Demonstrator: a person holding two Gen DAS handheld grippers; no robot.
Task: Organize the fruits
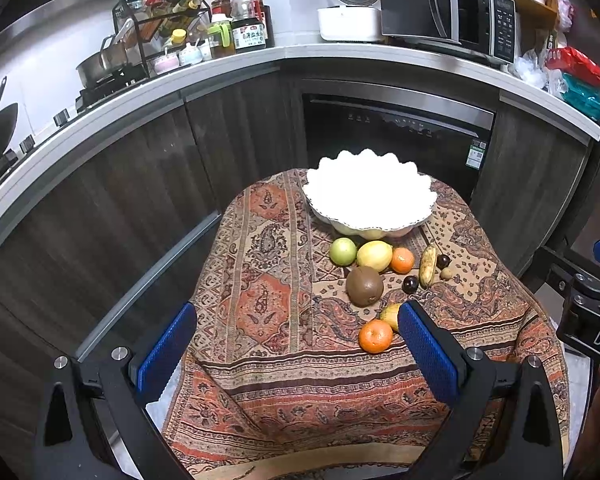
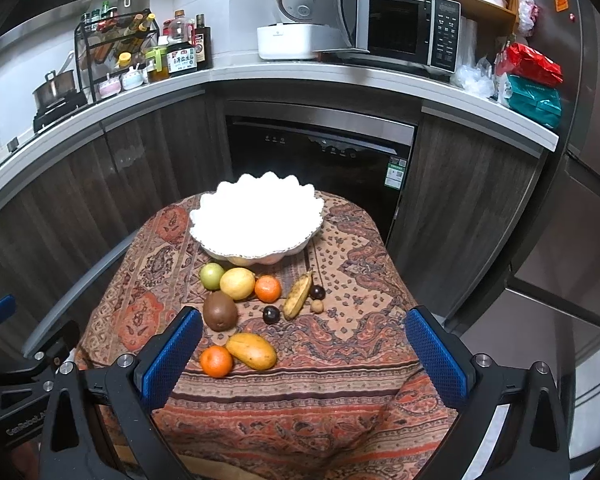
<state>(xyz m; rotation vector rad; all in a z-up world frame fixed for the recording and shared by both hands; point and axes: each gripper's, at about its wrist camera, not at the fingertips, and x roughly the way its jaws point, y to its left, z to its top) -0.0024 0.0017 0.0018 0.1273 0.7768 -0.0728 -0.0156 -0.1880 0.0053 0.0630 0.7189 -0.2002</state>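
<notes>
Jaws on both tools stand wide apart with nothing between them: the left gripper and the right gripper hang over the near edge of the cloth-covered worktop, short of the fruit. From where I stand, the sorting looks barely begun, if at all.

The white scalloped bowl sits at the far side of the cloth, too washed out by glare to say whether anything is in it. All the fruit I can make out lies loose on the cloth in front of it: a green fruit, a yellow one and a small orange in a row just under the rim, a kiwi nearer, a spotted banana with some small dark and brown round fruits beside it, and closest of all a mango touching a second orange.

My guess is the bowl is where they belong. The near orange and mango are the easy first picks. The right gripper's left finger is just beside that orange, so the tool would need to shift leftward and forward to straddle it. As the two touch, the jaws must close on one without nudging the other away.
</notes>
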